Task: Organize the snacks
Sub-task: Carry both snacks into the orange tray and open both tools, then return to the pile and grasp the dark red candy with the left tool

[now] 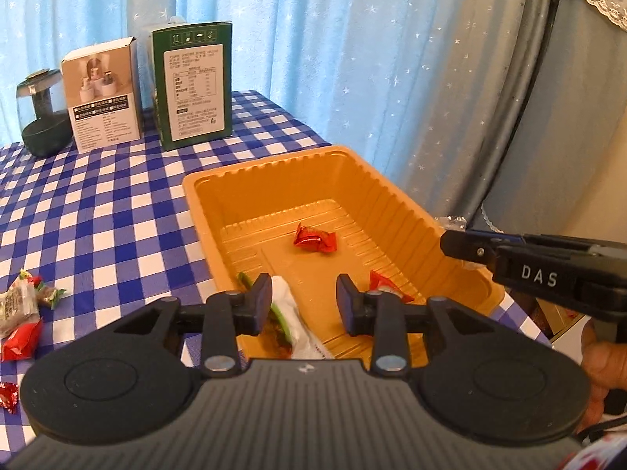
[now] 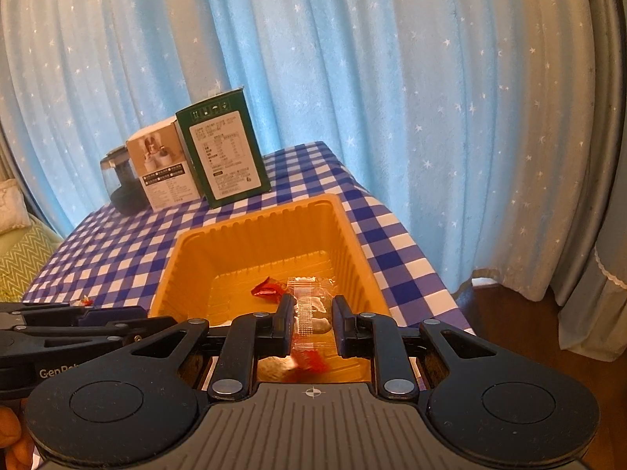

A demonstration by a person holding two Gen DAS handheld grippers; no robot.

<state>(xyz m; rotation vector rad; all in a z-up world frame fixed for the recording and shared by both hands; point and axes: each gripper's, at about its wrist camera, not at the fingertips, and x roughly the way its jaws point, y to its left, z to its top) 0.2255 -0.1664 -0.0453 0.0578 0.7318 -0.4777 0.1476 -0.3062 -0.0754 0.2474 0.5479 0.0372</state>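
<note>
While both tools hover over the tray [image 1: 395,196], the right tool [image 2: 312,323] pinches a clear-wrapped snack [image 2: 309,313].

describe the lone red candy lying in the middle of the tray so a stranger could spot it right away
Start at the ribbed orange plastic tray on the blue-and-white checked tablecloth. On its floor, towards the far end, lies a small crumpled red foil-wrapped candy. It sits alone on bare floor, unlike the wrappers crowded by the gripper at the near end.

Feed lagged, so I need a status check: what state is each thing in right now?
Orange tray: upright, few snacks inside.
Left tongs: open, white-green packet loose between them.
Right tongs: shut on clear-wrapped snack, over the tray.
Loose snacks: on the cloth, outside tray.
Green box: standing upright.
</note>
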